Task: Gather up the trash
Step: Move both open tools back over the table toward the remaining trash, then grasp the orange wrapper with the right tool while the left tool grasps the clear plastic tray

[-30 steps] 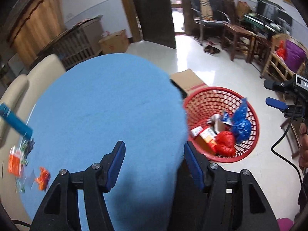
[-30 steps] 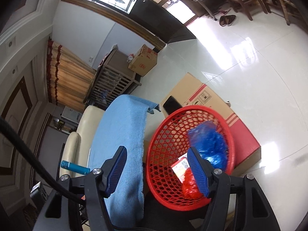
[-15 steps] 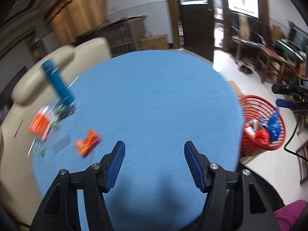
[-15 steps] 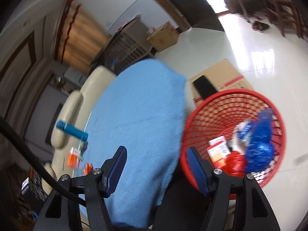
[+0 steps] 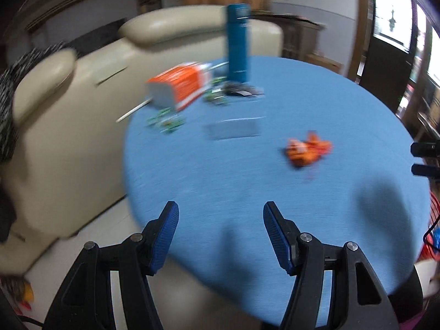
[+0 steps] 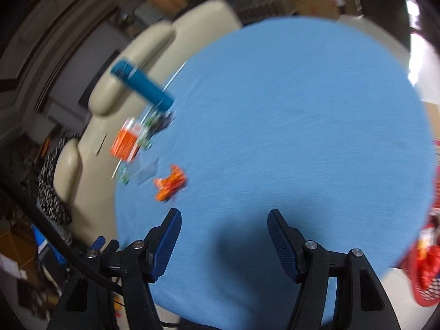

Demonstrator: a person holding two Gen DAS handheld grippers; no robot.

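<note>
A round table under a blue cloth (image 5: 247,192) fills both views, with a cream sofa (image 5: 82,110) behind it on the far left and dark doors off to the right; both pictures are smeared by blur. The left gripper (image 5: 220,233) hangs over the near edge of the cloth with its blue-padded jaws apart and only bare cloth between them; it touches nothing. The right gripper (image 6: 224,240) stands the same way, jaws apart above the cloth, holding nothing. The trash lies on the far left part of the table: a crumpled orange wrapper (image 5: 308,150) nearest the grippers, a flat clear wrapper (image 5: 233,130) just beyond it, small green scraps (image 5: 165,121) toward the sofa, and an orange and white box (image 5: 178,85) on its side at the edge. A tall teal bottle (image 5: 238,42) stands upright behind the box, with a dark wrapper (image 5: 239,90) at its foot. A red basket (image 6: 423,272) shows at the right edge of the right wrist view, below the table rim, with red and white trash in it.
</note>
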